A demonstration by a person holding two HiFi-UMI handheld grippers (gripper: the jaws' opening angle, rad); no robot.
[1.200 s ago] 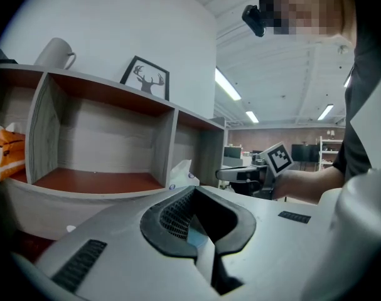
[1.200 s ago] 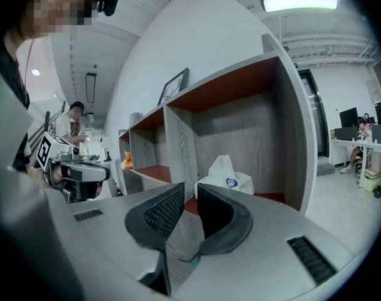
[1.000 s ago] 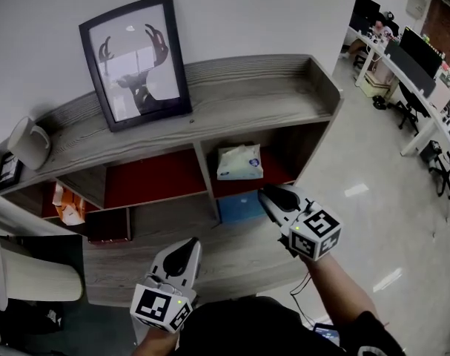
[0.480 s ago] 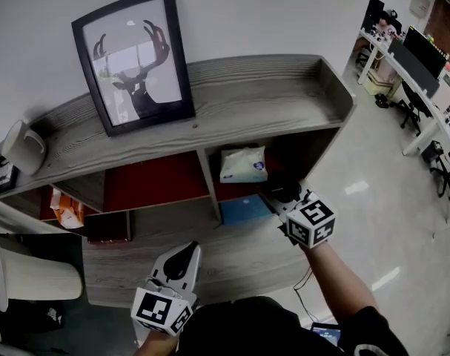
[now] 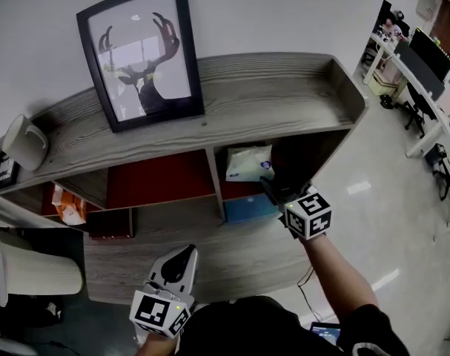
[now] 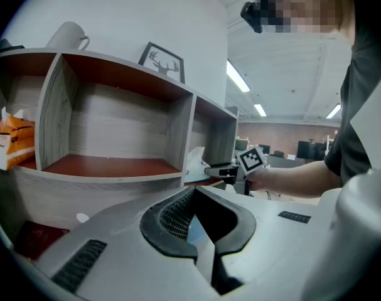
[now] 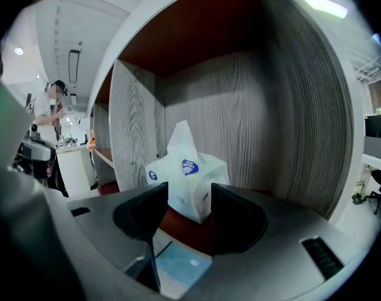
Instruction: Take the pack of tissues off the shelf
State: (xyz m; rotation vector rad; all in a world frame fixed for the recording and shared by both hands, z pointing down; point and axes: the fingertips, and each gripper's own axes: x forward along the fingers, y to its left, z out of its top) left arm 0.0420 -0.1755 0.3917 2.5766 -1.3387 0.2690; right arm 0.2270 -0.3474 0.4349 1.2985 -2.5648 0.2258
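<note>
The pack of tissues [image 7: 187, 175] is soft white plastic with a round blue logo, and one tissue peaks from its top. It stands just ahead of the right gripper [image 7: 188, 196], framed between jaws that have just been opening and do not press on it. The left gripper [image 6: 193, 193] is closed and empty. The pack rests on the red-brown floor of the right-end compartment of the grey wood shelf [image 5: 284, 99]. To the gripper's right is a pale, glossy office floor [image 5: 373, 221].

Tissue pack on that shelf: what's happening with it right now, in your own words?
A person works a claw in each hand. The right claw is at the mouth of the shelf's right-hand compartment. Its jaws have just been opening wide, and the tissue pack is lined up between their tips, not yet gripped. The left claw is shut and empty, held low in front of the shelf.
</note>
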